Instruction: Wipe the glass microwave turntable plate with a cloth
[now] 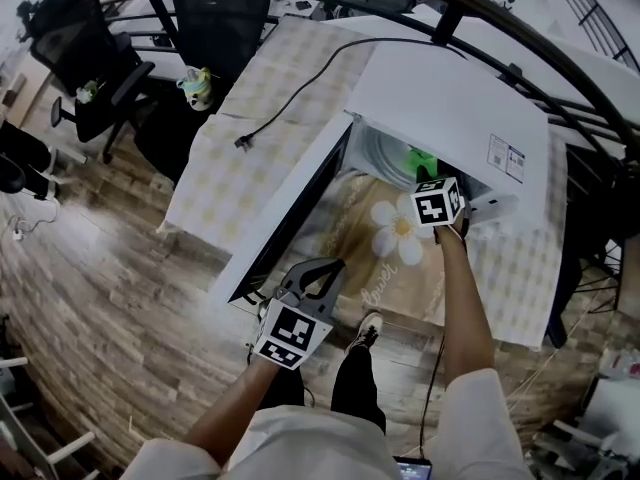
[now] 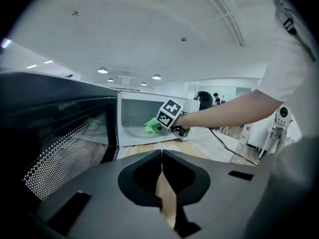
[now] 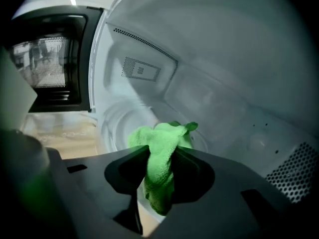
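Observation:
A white microwave (image 1: 450, 108) stands on the table with its door (image 1: 285, 213) swung open. The glass turntable plate (image 3: 117, 126) lies inside its cavity, also seen as the plate (image 2: 134, 131) in the left gripper view. My right gripper (image 3: 159, 168) reaches into the cavity, shut on a green cloth (image 3: 162, 158) that hangs over the plate. The cloth (image 1: 422, 160) shows green at the oven mouth in the head view, just beyond the right gripper (image 1: 437, 183). My left gripper (image 1: 322, 268) stays outside by the door's lower edge, shut with nothing in it, its closed jaws (image 2: 161, 158) pointing toward the microwave.
The table carries a checked cloth and a floral mat (image 1: 395, 233). A black power cable (image 1: 290, 98) with its plug lies on the table left of the microwave. Office chairs (image 1: 210, 18) stand beyond the table on a wooden floor.

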`<action>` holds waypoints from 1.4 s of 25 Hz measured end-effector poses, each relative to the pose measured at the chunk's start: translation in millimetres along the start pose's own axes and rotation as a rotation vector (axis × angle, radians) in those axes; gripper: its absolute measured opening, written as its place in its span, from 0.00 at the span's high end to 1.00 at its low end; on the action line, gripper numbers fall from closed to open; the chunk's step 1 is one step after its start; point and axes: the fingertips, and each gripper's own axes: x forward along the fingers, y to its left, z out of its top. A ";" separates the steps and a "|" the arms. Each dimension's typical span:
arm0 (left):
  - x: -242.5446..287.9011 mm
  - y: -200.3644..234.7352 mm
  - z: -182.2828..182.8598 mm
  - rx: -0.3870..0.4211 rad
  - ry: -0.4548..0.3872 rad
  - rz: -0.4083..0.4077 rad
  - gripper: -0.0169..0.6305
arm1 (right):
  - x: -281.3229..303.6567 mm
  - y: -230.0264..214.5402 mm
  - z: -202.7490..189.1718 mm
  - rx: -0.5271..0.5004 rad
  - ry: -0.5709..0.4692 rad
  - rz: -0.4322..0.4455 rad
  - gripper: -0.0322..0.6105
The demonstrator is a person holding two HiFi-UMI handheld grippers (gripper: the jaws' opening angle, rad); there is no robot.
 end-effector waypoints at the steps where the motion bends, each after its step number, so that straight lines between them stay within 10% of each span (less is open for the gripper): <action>1: -0.5 1.4 0.3 0.002 -0.002 -0.005 0.94 | -1.6 1.5 -1.2 -0.006 0.007 -0.007 0.74; 17: -13.4 -18.5 52.9 0.059 -0.054 -0.057 0.94 | -92.7 81.6 10.3 0.022 -0.088 0.210 0.74; 35: -13.9 -65.3 226.1 0.228 -0.286 0.023 0.94 | -365.5 -104.0 12.3 0.292 -0.440 0.003 0.75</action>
